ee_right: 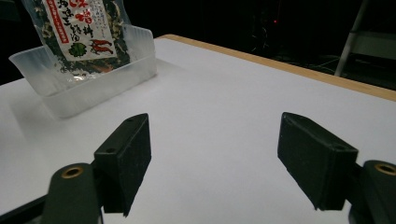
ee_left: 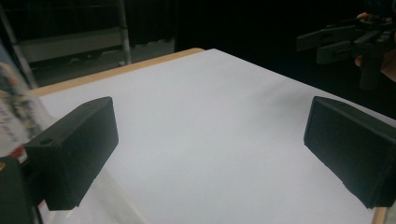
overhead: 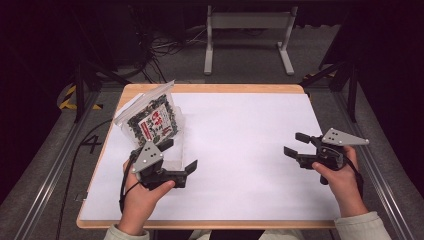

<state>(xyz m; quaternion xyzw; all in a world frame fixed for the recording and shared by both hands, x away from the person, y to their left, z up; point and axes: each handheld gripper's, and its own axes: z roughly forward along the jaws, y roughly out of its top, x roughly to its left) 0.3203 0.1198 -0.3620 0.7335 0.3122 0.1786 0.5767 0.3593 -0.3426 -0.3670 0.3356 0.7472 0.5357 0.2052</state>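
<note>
High view: a person's two hands hold grippers over a white sheet [overhead: 240,145] covering a wooden table [overhead: 210,88]. The left gripper [overhead: 179,156] sits at the near left, jaws spread wide and gripping nothing, just beside a clear plastic tray [overhead: 176,145]. A printed packet of dried food [overhead: 152,119] stands tilted in that tray, leaning toward the far left corner. The right gripper [overhead: 295,144] hovers at the right edge of the sheet, well apart from the tray, its jaws likewise parted and empty. Right gripper view: the packet [ee_right: 81,32] rests upright in the translucent tray [ee_right: 93,88], beyond the open black jaws. Left gripper view: the right gripper [ee_left: 327,44] appears across the bare sheet [ee_left: 210,130]
</note>
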